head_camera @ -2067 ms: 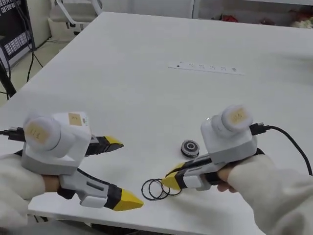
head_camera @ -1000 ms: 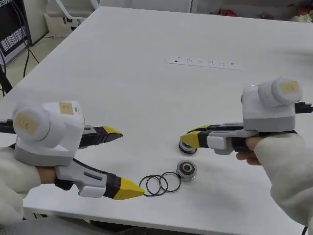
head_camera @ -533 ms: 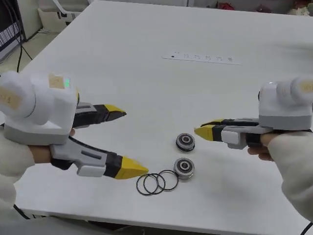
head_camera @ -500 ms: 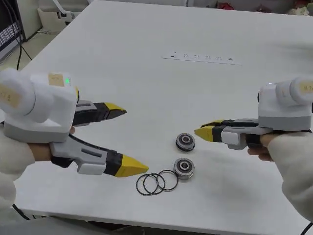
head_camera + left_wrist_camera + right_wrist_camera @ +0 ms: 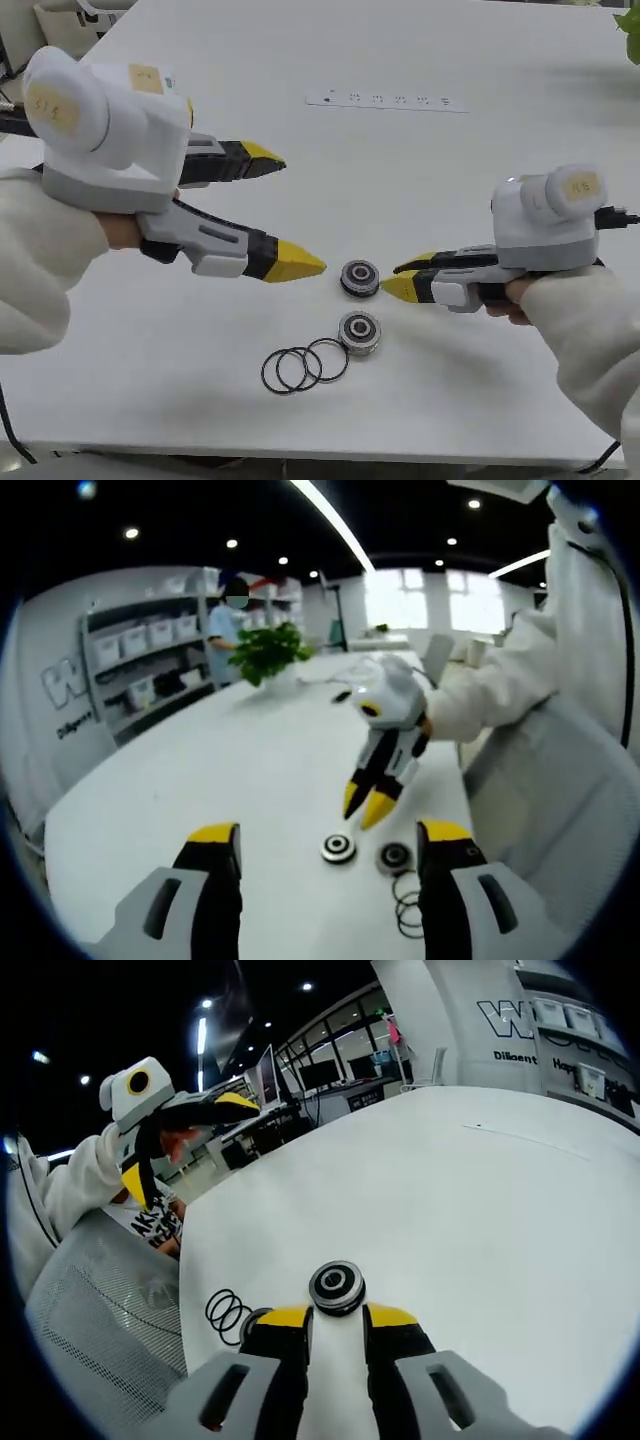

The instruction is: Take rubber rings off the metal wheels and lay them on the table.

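Two small metal wheels lie on the white table (image 5: 200, 330). The far wheel (image 5: 359, 278) (image 5: 337, 1285) has a dark rim; the near wheel (image 5: 359, 332) (image 5: 394, 857) looks silvery. Three black rubber rings (image 5: 300, 367) (image 5: 228, 1312) (image 5: 408, 905) lie linked on the table by the near wheel. My right gripper (image 5: 403, 280) (image 5: 337, 1322) hovers just right of the far wheel, jaws nearly together and holding nothing. Left of the wheels and above the table, my left gripper (image 5: 285, 210) (image 5: 330, 840) is wide open and empty.
A flat white strip with small marks (image 5: 385, 100) lies farther back on the table. The table's front edge (image 5: 300, 455) runs close below the rings. A potted plant (image 5: 265, 650) stands at the far end, with shelves and a person behind it.
My right gripper has come back in until its tips sit beside the far wheel. My left gripper has risen and moved away from the rings toward the far wheel. Wheels and rings lie unmoved.
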The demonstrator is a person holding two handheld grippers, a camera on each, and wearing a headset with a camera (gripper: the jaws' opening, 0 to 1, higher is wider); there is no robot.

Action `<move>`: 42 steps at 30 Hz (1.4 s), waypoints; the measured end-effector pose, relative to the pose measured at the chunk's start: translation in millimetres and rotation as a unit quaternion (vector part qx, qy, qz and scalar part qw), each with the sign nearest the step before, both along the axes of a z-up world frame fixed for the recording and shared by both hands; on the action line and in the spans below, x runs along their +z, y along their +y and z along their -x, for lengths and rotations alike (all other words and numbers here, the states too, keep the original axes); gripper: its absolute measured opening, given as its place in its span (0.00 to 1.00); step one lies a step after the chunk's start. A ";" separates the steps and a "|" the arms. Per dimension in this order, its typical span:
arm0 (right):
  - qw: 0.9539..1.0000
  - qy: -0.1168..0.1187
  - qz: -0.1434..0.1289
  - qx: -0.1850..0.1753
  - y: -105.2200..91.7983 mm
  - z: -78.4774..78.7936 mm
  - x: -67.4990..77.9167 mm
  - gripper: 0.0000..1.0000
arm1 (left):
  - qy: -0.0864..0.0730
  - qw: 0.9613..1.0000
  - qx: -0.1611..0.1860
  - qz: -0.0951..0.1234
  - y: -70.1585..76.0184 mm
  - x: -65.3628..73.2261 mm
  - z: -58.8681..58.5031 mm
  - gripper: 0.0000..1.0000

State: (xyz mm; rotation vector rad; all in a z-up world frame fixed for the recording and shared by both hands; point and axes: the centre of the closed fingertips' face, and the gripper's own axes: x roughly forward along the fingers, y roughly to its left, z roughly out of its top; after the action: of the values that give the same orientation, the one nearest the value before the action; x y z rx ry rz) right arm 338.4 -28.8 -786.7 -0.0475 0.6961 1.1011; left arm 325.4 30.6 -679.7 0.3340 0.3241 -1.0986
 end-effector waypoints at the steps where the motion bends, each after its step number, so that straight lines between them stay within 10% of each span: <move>1: 1.000 0.000 0.002 0.002 0.1 0.6 -1.4 0.19 | 0.000 1.000 -0.005 0.001 -4.4 -1.5 -2.0 0.72; 11: 0.999 -0.025 0.020 0.020 5.7 -0.3 -8.5 0.21 | -0.007 0.999 -0.034 -0.029 -29.6 -32.9 -14.1 0.58; 21: 0.999 -0.029 0.021 0.015 5.2 -4.2 -14.4 0.23 | 0.021 0.998 -0.012 -0.052 -41.1 -81.7 -26.7 0.38; 42: 0.999 -0.033 0.028 0.026 7.5 -9.5 -22.3 0.16 | 0.054 0.997 0.003 -0.049 -49.1 -109.5 -30.5 0.14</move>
State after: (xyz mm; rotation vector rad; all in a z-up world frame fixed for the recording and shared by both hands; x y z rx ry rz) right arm 347.9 -21.3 -809.0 -0.1499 0.6681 1.1251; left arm 356.0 -18.4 -789.2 0.3615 0.4758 -1.1001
